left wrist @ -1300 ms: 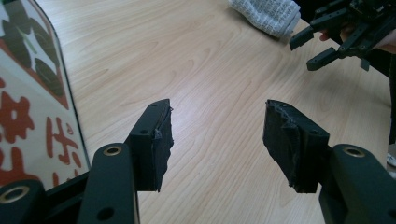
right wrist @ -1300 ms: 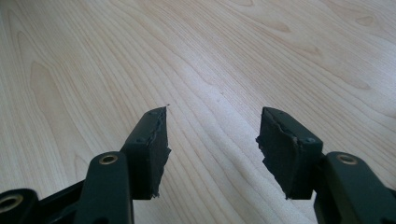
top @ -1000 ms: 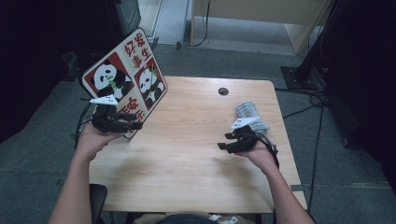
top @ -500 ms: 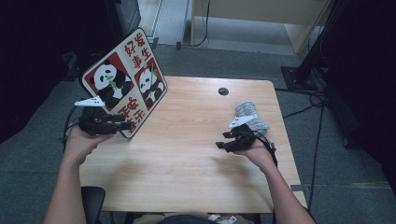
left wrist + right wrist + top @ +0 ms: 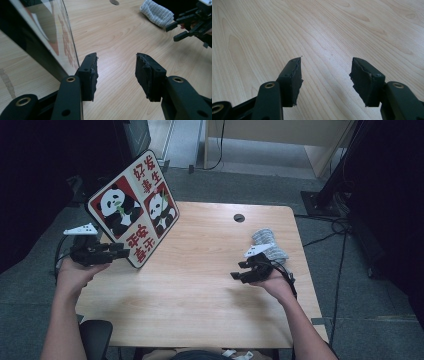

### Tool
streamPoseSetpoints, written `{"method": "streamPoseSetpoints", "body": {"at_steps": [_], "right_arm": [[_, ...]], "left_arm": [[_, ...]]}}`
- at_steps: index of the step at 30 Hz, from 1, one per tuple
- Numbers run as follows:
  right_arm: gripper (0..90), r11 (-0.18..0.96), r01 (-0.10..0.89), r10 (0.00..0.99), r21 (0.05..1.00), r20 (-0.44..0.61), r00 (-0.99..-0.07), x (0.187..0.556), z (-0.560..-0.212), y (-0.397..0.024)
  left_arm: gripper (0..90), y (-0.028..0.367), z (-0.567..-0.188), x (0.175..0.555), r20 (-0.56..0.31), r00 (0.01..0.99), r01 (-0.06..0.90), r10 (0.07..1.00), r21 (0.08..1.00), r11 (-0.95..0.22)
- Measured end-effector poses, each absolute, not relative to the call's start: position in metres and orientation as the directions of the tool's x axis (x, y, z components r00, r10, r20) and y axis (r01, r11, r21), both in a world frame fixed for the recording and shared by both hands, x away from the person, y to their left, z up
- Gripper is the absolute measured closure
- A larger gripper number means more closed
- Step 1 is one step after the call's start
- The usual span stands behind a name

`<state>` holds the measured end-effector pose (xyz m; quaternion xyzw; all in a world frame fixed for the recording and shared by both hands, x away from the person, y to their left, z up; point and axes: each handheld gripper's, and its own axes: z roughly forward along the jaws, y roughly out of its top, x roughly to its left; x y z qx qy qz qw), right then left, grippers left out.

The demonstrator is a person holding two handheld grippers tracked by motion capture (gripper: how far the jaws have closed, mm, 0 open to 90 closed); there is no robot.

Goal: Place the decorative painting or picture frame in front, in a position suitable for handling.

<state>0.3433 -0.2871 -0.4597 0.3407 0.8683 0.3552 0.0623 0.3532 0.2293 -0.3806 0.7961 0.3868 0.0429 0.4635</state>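
Lab: cables [image 5: 345, 227], carpeted floor [image 5: 210, 185]

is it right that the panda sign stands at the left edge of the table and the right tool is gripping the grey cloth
Not quite. The panda sign does stand at the left edge of the table, but the right tool grips nothing: the right gripper view shows bare wood between its open jaws. The high view shows the grey cloth lying behind that hand.

The panda board [image 5: 47, 32] is cut off by the left gripper view's top and left edges, its pictures unreadable there; the grey cloth [image 5: 270, 245] beside the table's right rim lies partly behind the right gripper [image 5: 242, 270].
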Motion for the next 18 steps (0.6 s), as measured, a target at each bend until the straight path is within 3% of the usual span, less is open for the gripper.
{"method": "streamPoseSetpoints", "body": {"at_steps": [18], "right_arm": [[42.0,0.522,0.549,0.634,0.653,0.135,-0.762,0.343,-0.461,-0.287]], "left_arm": [[55.5,0.264,-0.379,0.351,-0.304,0.639,0.583,0.707,0.79,-0.188]]}}
